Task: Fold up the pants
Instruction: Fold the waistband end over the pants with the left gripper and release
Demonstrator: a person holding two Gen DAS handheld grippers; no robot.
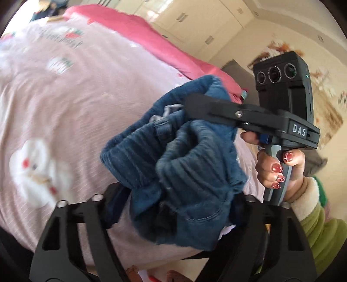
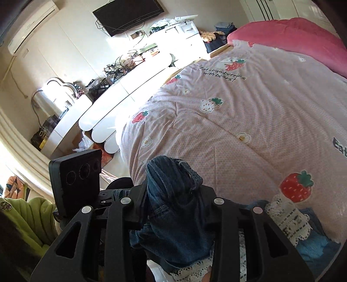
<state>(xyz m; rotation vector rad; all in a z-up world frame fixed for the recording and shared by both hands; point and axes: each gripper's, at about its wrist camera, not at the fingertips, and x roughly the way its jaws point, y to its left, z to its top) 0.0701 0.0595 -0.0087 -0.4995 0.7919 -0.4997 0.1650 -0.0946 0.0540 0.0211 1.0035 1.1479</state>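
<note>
The blue denim pants [image 1: 173, 160] are bunched in the air above the pink strawberry-print bed cover [image 1: 65, 104]. My left gripper [image 1: 173, 208] is shut on the pants' lower bundle. My right gripper [image 1: 195, 104] comes in from the right and is shut on the upper edge of the same bundle. In the right wrist view the pants [image 2: 173, 208] are clamped in my right gripper [image 2: 173, 195], with a lace-trimmed hem [image 2: 190, 269] hanging below. The left gripper's camera block [image 2: 76, 180] shows at the left.
A red-pink blanket [image 2: 292, 36] lies along the bed's far side. A white headboard [image 2: 121, 97] and a cluttered white dresser stand left of the bed. A blue cloth with lace [image 2: 303, 227] lies on the cover at the right. Wardrobes [image 1: 195, 19] line the wall.
</note>
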